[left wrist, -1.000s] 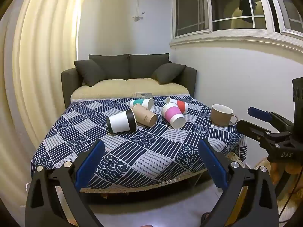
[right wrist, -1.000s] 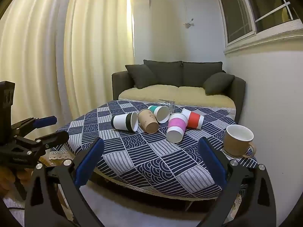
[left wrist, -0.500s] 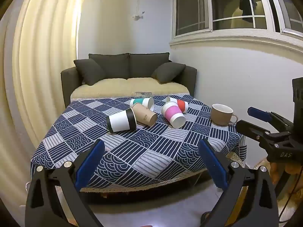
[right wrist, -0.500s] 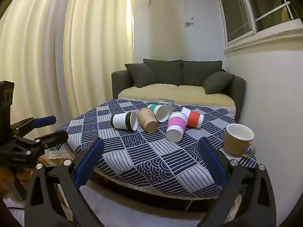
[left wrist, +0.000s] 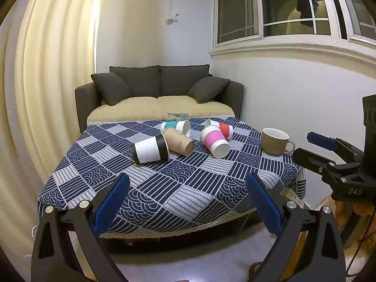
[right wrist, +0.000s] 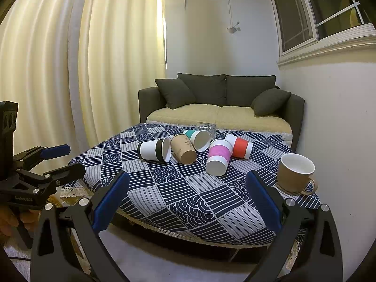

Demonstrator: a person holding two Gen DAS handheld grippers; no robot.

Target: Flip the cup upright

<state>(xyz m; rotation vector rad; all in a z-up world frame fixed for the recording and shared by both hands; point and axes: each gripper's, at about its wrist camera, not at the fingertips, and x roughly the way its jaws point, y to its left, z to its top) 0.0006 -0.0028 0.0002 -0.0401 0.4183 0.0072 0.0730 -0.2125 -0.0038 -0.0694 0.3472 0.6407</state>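
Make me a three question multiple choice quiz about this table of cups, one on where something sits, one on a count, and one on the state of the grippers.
1. Where does the tan mug stand?
A. At the table's right edge, by the wall
B. On the sofa
C. Between the paper cups

2. How many paper cups lie on their sides?
A. Three
B. Five
C. Seven

3. What state are the grippers in?
A. Both open, empty
B. Left gripping a cup
C. Both shut

Answers:
1 A: it stands upright, apart from the cups.
2 B: black-banded cup, brown cup, teal cup, pink cup, red cup.
3 A: left gripper and right gripper have fingers spread short of the tablecloth.
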